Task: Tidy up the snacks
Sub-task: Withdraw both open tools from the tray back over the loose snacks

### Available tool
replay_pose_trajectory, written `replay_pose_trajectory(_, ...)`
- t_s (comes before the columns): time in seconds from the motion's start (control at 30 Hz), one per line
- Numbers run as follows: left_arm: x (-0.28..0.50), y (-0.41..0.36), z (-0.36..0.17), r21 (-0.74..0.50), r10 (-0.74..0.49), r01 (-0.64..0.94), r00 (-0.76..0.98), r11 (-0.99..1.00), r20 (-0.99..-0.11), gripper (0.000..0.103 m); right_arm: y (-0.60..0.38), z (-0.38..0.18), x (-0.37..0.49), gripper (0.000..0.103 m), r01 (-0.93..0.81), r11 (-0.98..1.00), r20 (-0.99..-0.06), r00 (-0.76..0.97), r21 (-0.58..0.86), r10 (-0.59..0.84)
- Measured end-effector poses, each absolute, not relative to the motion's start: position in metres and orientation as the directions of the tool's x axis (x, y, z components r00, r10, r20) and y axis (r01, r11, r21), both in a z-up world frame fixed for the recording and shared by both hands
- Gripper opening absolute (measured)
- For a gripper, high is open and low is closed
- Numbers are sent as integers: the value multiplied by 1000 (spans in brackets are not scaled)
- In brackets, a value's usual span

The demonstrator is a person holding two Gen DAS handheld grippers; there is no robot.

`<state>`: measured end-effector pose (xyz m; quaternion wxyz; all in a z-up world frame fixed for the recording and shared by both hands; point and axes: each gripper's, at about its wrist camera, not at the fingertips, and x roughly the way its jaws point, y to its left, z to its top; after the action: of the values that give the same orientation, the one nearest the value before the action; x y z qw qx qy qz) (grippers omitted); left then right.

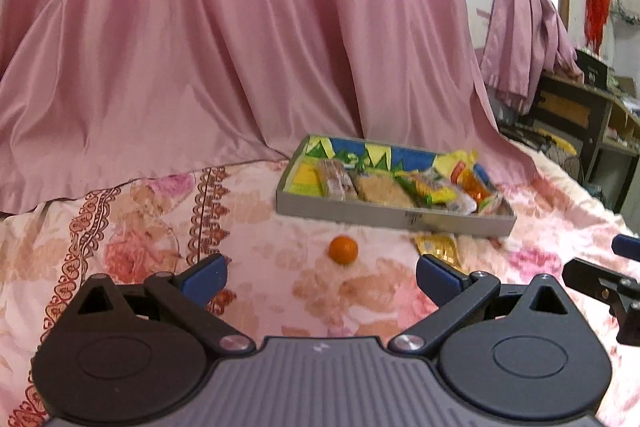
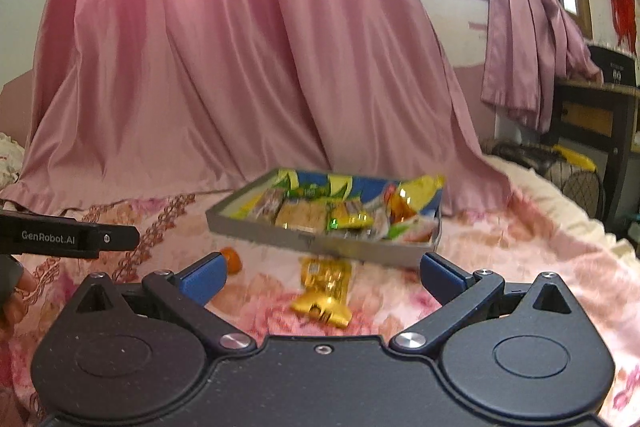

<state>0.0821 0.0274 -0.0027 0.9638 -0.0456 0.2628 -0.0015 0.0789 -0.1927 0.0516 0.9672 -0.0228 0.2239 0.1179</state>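
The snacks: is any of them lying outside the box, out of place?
Yes. A small orange fruit and a gold-wrapped snack lie loose on the floral bedspread, in front of the box; the other snacks are inside.

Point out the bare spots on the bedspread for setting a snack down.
Bare bedspread lies left of the tray, up to the pink curtain. More lies right of the tray. In front, the orange and gold packet crowd it. The tray is packed.
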Motion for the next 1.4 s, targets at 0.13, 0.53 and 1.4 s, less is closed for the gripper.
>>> replay_pose_trajectory(0.13,77,23,-10,-54,-21,-9,850,999,-527,103,-192,41,77,102,-241,970,-469,856,13,219)
replay_pose_trajectory(0.53,80,19,-23,-26,-10,-6,813,1000,-583,103,-195,18,79,102,-235,971,-545,808,51,225)
replay_pose_trajectory(1.4,110,15,-40,64,3,52,753,997,-658,103,-195,-5,106,102,-265,962,-584,770,73,257)
